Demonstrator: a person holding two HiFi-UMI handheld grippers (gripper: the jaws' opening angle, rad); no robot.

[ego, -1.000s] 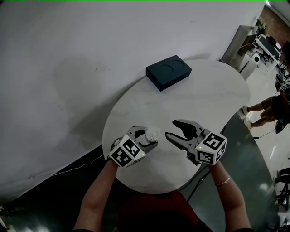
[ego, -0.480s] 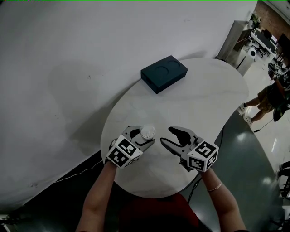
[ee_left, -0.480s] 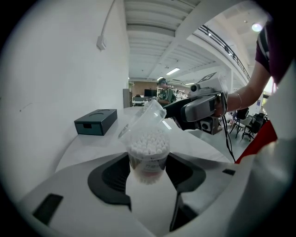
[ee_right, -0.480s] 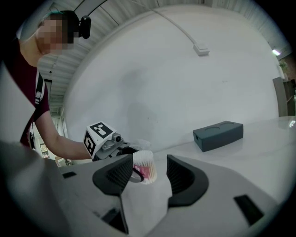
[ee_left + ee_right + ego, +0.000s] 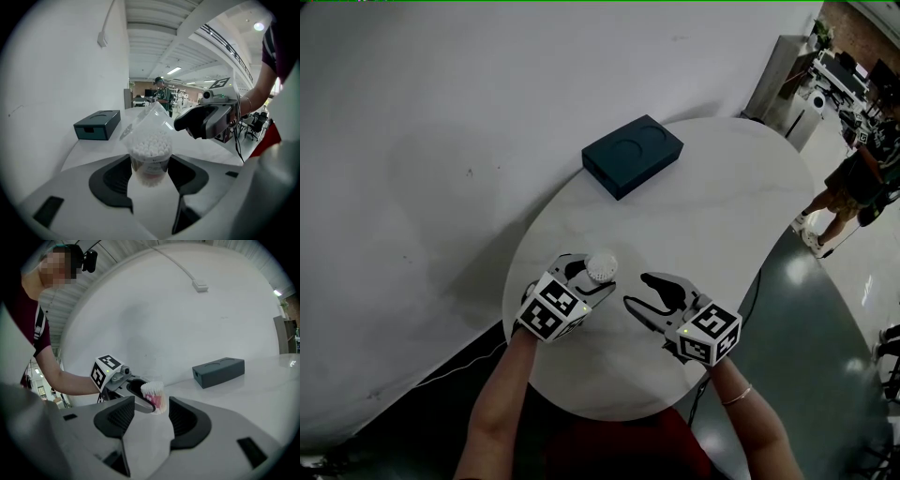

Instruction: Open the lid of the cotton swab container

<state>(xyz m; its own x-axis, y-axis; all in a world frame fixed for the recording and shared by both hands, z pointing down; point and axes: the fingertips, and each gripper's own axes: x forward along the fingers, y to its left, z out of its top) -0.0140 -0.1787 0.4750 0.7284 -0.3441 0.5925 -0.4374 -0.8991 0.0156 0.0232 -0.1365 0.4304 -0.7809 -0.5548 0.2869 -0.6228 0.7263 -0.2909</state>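
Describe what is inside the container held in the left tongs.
White cotton swabs fill the container, upright, tips showing at the top. The left tongs grip its sides. A label covers the lower stems; the bottom cannot be seen.

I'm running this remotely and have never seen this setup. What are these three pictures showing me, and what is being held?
There is no robot arm: a person holds a two-fingered gripper in each hand. The top-down picture comes from a camera on the person's head. The other two come from cameras riding on the grippers, each looking along its own fingers. On the round white table lies a dark box. The left gripper grips a clear container full of cotton swabs by its sides. The right gripper is open and empty, near the container but not touching it.
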